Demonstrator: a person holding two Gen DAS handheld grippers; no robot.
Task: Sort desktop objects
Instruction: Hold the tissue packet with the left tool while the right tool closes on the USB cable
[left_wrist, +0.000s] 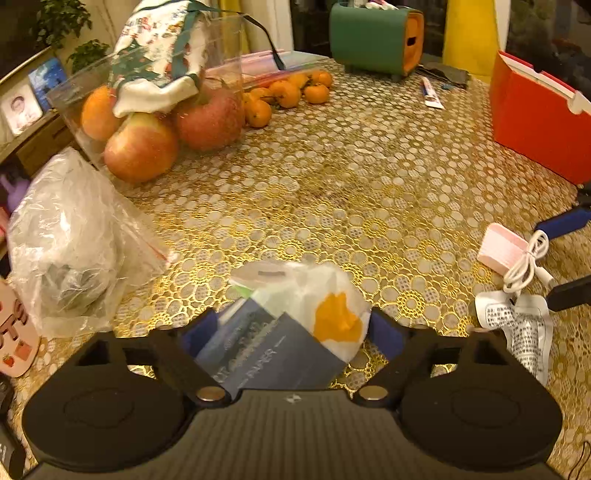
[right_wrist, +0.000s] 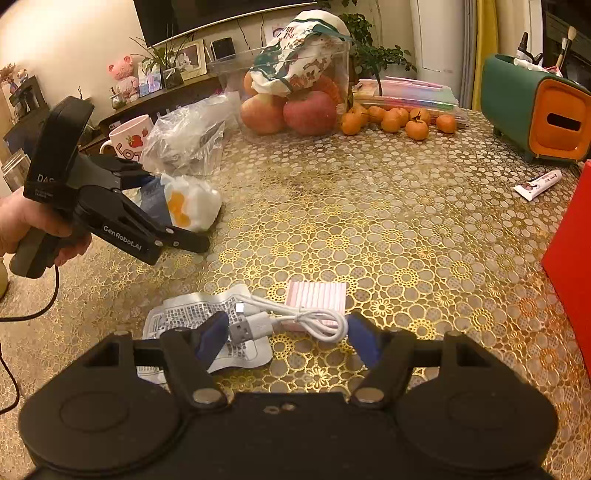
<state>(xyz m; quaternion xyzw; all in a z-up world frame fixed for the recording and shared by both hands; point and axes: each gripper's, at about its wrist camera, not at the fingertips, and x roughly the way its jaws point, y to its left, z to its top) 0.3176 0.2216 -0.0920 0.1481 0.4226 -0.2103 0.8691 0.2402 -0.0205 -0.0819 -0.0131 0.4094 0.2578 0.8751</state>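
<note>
Red box (right_wrist: 570, 254) cut off at edge, packet print (left_wrist: 267, 363) blurred

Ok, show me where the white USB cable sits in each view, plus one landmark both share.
Left wrist: USB cable at the right edge, coiled against the pink pad.
Right wrist: cable low centre, just ahead of the right gripper, lying over the pink pad and the printed sachet.
Shared landmark: the green box with the orange end at the table's far side.
</note>
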